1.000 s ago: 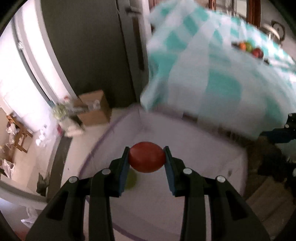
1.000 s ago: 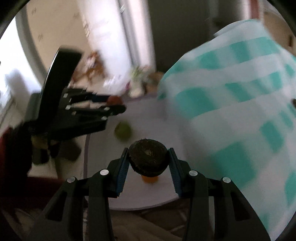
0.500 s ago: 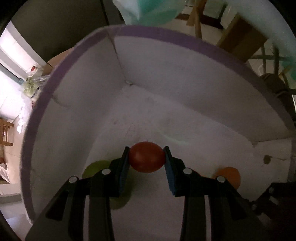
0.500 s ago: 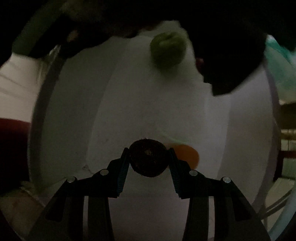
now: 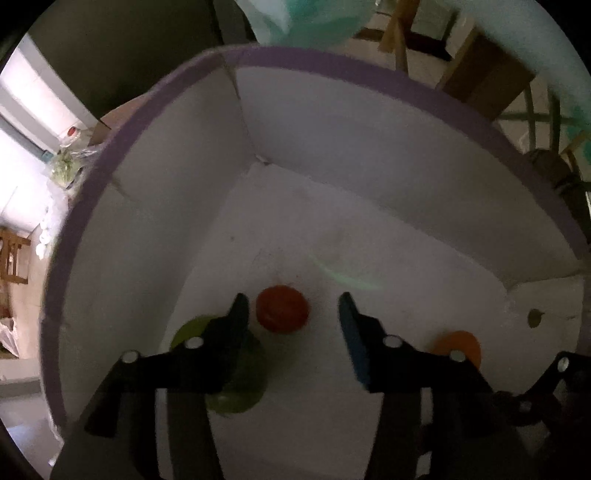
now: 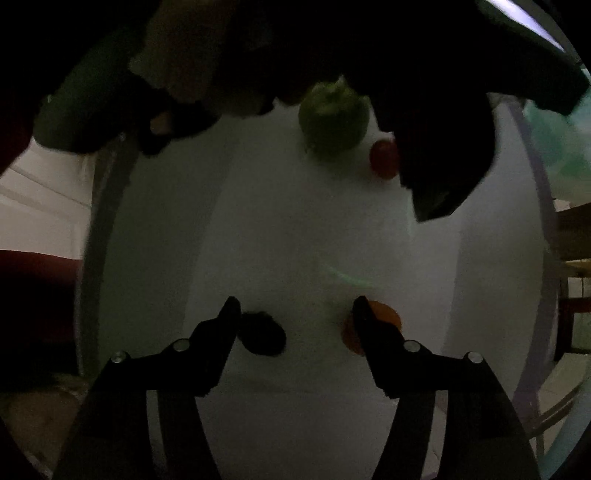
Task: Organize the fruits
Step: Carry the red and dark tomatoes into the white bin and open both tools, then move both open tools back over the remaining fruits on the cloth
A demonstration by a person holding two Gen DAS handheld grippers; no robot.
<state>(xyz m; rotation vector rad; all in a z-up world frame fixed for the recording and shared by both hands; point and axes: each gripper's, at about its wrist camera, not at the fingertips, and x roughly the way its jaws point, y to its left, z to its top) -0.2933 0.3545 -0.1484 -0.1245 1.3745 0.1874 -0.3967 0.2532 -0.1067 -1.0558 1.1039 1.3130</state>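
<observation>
Both claws hang inside a white cardboard box with a purple rim (image 5: 332, 77), and its pale floor fills most of both views.

The left claw (image 5: 291, 314) is spread wide and grips nothing. The small round red fruit (image 5: 282, 309) lies on the box floor between its fingers, close to the finger at 9 o'clock but apart from the blue pad at 3 o'clock. A round green fruit (image 5: 236, 384) lies at 7 o'clock on the floor, partly hidden under the left finger. An orange round fruit (image 5: 458, 345) lies at 4 o'clock near the box wall, behind the right finger.

The right claw (image 6: 295, 317) is also spread wide and empty. This view is very dark. A dark round fruit (image 6: 264, 334) lies on the floor just beside its finger at 9 o'clock; I cannot tell if they touch. The orange fruit (image 6: 384, 319) is partly behind the other finger. At 12 o'clock the green fruit (image 6: 334, 123) and the red fruit (image 6: 384, 158) lie near each other, under the dark body of the other gripper.

Outside the box, at 12 o'clock in the left view, hangs a teal and white checked cloth (image 5: 314, 18). At 1 o'clock stand wooden chair legs (image 5: 399, 37) on a tiled floor. At 9 o'clock there is a bright doorway (image 5: 26, 122) and a bag with green things (image 5: 66, 166).
</observation>
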